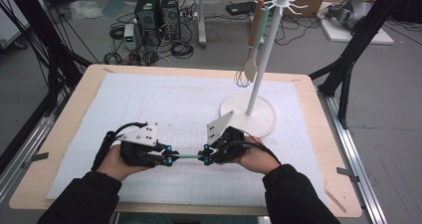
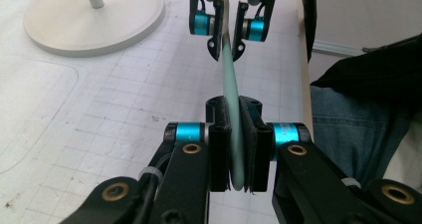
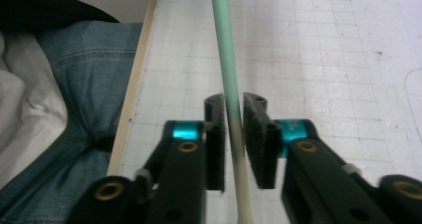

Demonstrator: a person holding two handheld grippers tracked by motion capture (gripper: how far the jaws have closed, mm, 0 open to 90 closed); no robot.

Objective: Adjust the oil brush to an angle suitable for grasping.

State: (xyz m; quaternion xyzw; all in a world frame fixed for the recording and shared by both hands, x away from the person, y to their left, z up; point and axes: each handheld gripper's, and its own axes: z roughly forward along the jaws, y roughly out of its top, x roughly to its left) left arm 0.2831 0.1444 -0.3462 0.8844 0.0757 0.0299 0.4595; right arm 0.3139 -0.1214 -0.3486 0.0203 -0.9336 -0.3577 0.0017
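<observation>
You hold the green utensil level above the mat, left gripper and right gripper each pinching one end, so the pickup looks done while hanging it on the rack beside the spatula remains.

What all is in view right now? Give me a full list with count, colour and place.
utensil: one, mint-green handle, held level between both grippers above the mat
stand: one, white, round base at mat's right, hooks on top
spatula: one, brown handle, hanging from the stand
whisk: one, wire, hanging beside the spatula
mat: one, white gridded, covering the table
table: one, light wood
computer towers: two, black, on the floor beyond
left hand-held gripper: black, shut on the utensil
right hand-held gripper: black, shut on the utensil
sleeves: two, black
</observation>
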